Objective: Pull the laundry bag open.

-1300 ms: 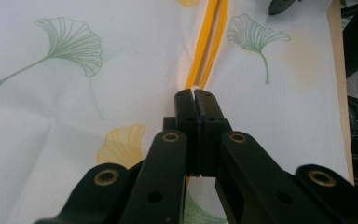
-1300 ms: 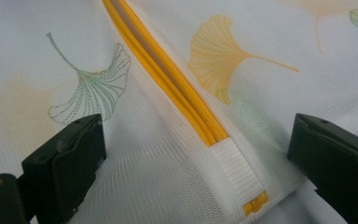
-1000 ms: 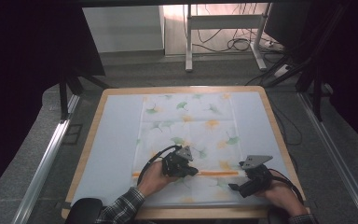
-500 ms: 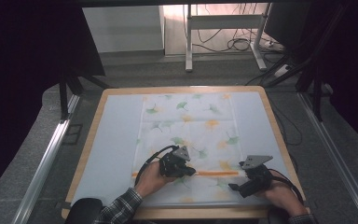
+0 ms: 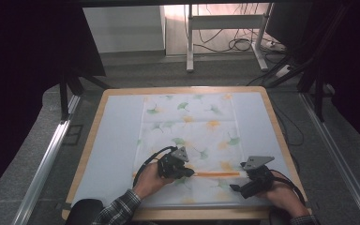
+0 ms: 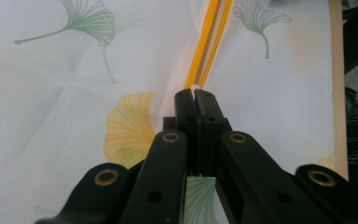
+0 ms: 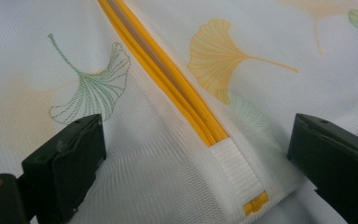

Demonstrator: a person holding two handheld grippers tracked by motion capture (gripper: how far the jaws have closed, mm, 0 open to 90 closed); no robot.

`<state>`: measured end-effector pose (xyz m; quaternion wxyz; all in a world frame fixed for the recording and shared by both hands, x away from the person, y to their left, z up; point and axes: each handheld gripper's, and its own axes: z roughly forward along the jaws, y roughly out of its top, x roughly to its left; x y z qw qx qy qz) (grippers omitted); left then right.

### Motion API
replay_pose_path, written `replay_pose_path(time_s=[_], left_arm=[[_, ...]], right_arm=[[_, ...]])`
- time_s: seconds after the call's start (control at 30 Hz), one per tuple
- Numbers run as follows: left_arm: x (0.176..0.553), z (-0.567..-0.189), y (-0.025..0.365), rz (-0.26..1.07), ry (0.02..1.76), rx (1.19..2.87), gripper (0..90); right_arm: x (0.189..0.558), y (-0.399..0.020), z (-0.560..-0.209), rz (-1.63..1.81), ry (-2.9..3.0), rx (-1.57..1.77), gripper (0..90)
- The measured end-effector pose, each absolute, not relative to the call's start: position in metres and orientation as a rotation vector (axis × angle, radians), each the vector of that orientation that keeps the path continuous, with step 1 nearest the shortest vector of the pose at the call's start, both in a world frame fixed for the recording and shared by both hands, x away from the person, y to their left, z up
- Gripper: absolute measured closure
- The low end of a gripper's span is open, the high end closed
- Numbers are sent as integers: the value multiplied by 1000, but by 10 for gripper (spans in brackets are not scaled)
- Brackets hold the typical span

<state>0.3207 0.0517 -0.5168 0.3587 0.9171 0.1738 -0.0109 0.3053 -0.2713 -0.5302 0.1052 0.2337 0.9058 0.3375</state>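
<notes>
Wooden-rimmed table (image 5: 98, 117) under both tongs. White mesh laundry bag (image 5: 187, 126) with ginkgo-leaf print lies flat beneath them. Orange zipper (image 5: 218, 174) runs between tongs. Left gripper (image 5: 188, 172) pressed together, pinching zipper's pull end. Right gripper (image 5: 235, 188) spread, straddling zipper's other end.

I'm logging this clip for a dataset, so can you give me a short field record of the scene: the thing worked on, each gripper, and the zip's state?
item: white mesh bag with ginkgo leaf print, flat on the table
zip: orange zip, teeth parted along the visible stretch
left gripper: shut at the zip's end, apparently on the pull, which is hidden
right gripper: open, jaws either side of the zip's white end tab
</notes>
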Motion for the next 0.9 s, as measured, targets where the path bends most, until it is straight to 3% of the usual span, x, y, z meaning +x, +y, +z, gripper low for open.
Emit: replay_pose_path(time_s=[0.9], left_arm=[[316, -516, 71, -7, 484, 2392, 900]], right_arm=[[305, -271, -530, 998, 2668, 691, 40]])
